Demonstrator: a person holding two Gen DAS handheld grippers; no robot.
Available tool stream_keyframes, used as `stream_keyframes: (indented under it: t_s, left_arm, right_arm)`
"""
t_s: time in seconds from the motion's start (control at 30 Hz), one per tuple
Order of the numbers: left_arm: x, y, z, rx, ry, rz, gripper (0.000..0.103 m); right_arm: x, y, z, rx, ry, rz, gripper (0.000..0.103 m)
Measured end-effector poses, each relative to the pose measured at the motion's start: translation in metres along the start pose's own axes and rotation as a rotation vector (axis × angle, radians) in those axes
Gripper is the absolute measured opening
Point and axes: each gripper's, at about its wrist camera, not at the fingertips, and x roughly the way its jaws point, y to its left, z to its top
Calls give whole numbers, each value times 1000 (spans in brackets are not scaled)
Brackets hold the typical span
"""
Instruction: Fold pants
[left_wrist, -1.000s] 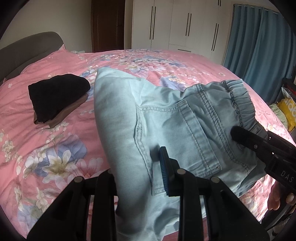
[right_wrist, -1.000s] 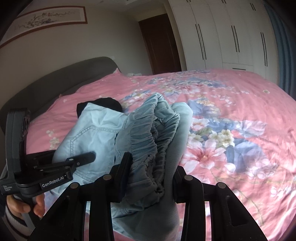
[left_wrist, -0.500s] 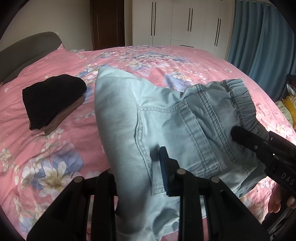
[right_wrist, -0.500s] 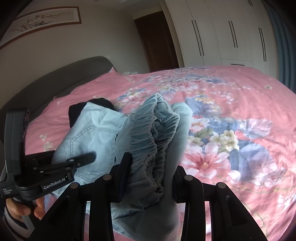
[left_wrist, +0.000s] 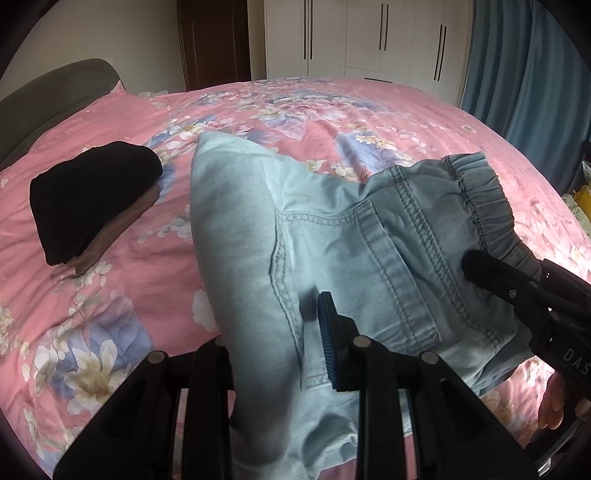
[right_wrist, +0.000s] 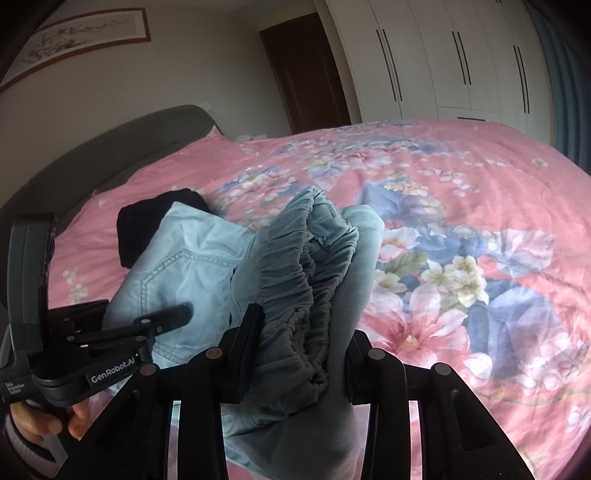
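The light blue denim pants (left_wrist: 332, 240) are held up over the pink floral bed (left_wrist: 92, 295), folded in layers. My left gripper (left_wrist: 277, 354) is shut on the folded leg edge of the pants. My right gripper (right_wrist: 299, 350) is shut on the bunched elastic waistband (right_wrist: 295, 280). Each gripper shows in the other's view: the right gripper at the waistband (left_wrist: 517, 288), the left gripper on the pants' left side (right_wrist: 147, 328). The back pocket (left_wrist: 399, 273) faces the left wrist camera.
A folded black garment on a brown one (left_wrist: 88, 199) lies on the bed to the left, also visible behind the pants (right_wrist: 155, 218). A grey headboard (left_wrist: 48, 96), white wardrobes (left_wrist: 369, 37) and blue curtains (left_wrist: 535, 74) stand around the bed.
Both grippers have carried the pants slightly over the bed; the black garment sits a little lower and nearer in the left wrist view. Both grips are unchanged.
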Motion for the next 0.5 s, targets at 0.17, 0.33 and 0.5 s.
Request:
stream_keyframes:
  t_s: [0.17, 0.33, 0.5]
  left_arm:
    - [14, 2, 0, -6, 21, 8, 26]
    - [28, 3, 1, -11, 42, 10, 26]
    - [41, 5, 2, -14, 63, 14, 26]
  right_arm:
    - [12, -2, 0, 1, 18, -8, 39]
    - [24, -4, -1, 5, 36, -17, 39]
    - [33, -6, -1, 12, 57, -21, 39]
